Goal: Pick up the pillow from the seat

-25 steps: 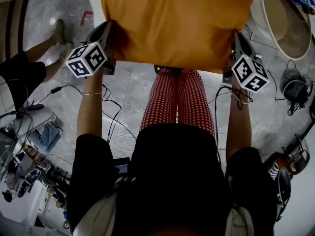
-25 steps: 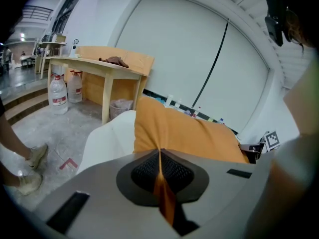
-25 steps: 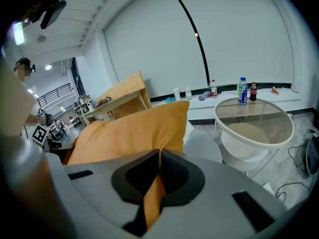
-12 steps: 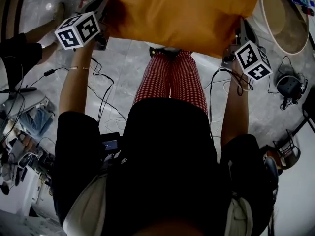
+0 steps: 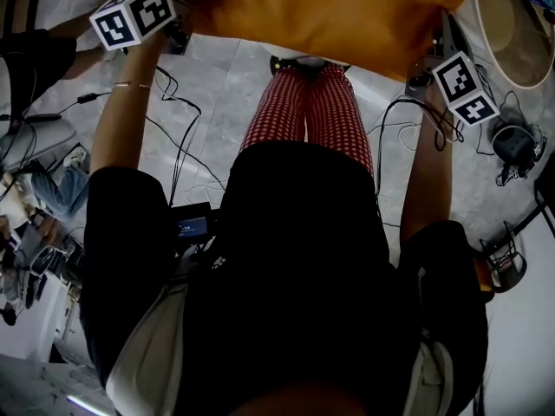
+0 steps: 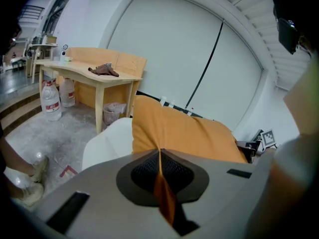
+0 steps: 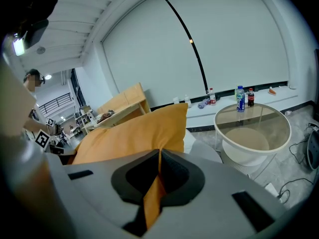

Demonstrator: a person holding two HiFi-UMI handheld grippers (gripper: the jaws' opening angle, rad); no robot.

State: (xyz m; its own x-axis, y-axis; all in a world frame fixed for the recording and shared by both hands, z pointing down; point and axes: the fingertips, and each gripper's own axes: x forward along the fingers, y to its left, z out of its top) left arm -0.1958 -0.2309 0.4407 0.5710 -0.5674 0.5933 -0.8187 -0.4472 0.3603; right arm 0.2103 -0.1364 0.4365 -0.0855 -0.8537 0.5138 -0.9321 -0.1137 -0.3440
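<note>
Pillow: the orange pillow is held up in front of the person, stretched between the two hand-held grippers, above the shoes and the red checked trousers.
Left hand-held gripper: the left hand-held gripper is clenched on the pillow's left edge, with a fold of orange cloth pinched between the dark pads.
Right hand-held gripper: the right hand-held gripper is clamped on the pillow's right edge, with cloth squeezed between its pads in the same way.
Seat: the white seat shows just beyond the pillow's left end.
Far left: a wooden desk carries a brown cloth, and a water jug stands on the floor by it.
Far right: a round glass table.
Floor: grey, with black cables by the person's legs.
</note>
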